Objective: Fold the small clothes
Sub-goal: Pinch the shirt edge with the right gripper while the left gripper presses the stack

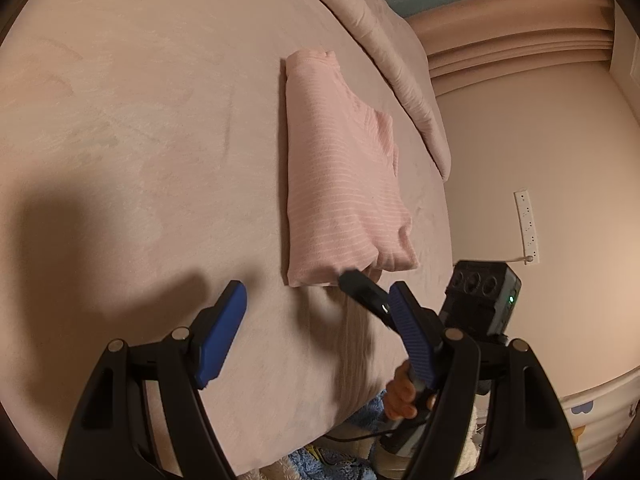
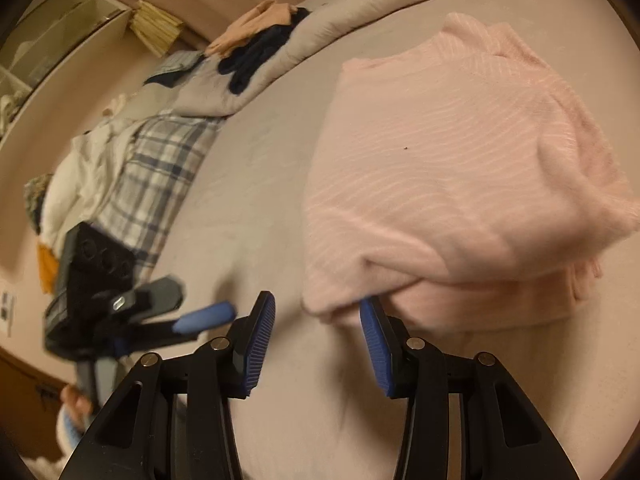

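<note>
Lying folded: pink striped knit garment (image 1: 340,176) on the pinkish bed sheet (image 1: 140,120), centre-right of left view.
Left gripper (image 1: 314,300): jaws wide, empty, lower frame.
Right gripper (image 2: 318,308): jaws spread, right blue pad (image 2: 374,340) tucked under the garment's near edge.
Right view only: plaid cloth (image 2: 160,168), dark clothes (image 2: 260,52) upper left.
Left view only: white power strip (image 1: 528,224), right.

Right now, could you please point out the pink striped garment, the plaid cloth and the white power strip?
pink striped garment (image 1: 340,184): left wrist view, middle of its folded top layer.
plaid cloth (image 2: 160,168): right wrist view, centre of the checked fabric.
white power strip (image 1: 527,224): left wrist view, mid-length of its face.
</note>
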Action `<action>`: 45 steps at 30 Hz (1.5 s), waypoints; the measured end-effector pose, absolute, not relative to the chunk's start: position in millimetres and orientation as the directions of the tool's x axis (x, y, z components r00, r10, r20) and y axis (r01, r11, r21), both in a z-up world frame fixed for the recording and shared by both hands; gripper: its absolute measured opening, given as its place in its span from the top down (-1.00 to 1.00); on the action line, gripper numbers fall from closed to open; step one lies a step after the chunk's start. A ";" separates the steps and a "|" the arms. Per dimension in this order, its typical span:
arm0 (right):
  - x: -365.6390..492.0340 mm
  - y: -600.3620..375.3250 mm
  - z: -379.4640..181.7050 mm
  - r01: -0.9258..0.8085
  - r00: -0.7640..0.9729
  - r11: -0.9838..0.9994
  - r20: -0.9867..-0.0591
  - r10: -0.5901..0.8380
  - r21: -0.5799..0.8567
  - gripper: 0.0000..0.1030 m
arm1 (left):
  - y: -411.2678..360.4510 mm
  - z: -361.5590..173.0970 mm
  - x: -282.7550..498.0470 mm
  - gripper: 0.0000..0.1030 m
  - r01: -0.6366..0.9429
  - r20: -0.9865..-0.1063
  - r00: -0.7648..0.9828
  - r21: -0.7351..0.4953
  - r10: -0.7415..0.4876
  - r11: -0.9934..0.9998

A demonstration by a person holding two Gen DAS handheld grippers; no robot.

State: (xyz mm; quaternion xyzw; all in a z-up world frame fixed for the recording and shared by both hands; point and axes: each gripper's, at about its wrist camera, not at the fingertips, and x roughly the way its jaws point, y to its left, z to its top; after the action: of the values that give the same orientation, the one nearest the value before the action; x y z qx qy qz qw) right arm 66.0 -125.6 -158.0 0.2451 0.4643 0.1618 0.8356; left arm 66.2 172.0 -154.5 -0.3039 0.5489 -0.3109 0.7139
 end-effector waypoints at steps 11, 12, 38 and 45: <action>57.5 -82.6 -140.4 -0.142 0.600 0.917 -0.704 0.379 0.373 0.80 | 189.0 -154.5 70.8 -0.43 0.068 -0.574 0.242 -0.794 -0.782 0.604; 58.2 -78.4 -146.2 -0.150 0.584 0.921 -0.719 0.377 0.361 0.80 | 190.3 -153.6 71.5 -0.43 0.066 -0.575 0.243 -0.794 -0.781 0.604; 46.9 -165.8 -141.7 0.001 0.596 0.968 -0.778 0.200 0.250 0.71 | 93.2 -144.8 100.3 -0.19 0.312 -0.656 0.267 -0.635 -0.706 0.707; 31.6 -183.1 -142.4 -0.010 0.567 0.948 -0.779 0.268 0.319 0.74 | 88.3 -189.5 97.6 -0.12 0.344 -0.749 0.201 -0.549 -0.631 0.762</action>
State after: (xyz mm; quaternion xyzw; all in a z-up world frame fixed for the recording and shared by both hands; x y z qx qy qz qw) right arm 31.6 -183.1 -142.4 0.1407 0.4584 0.0798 0.8739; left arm 97.6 88.3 -189.5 -0.1313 0.5454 -0.3192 0.7638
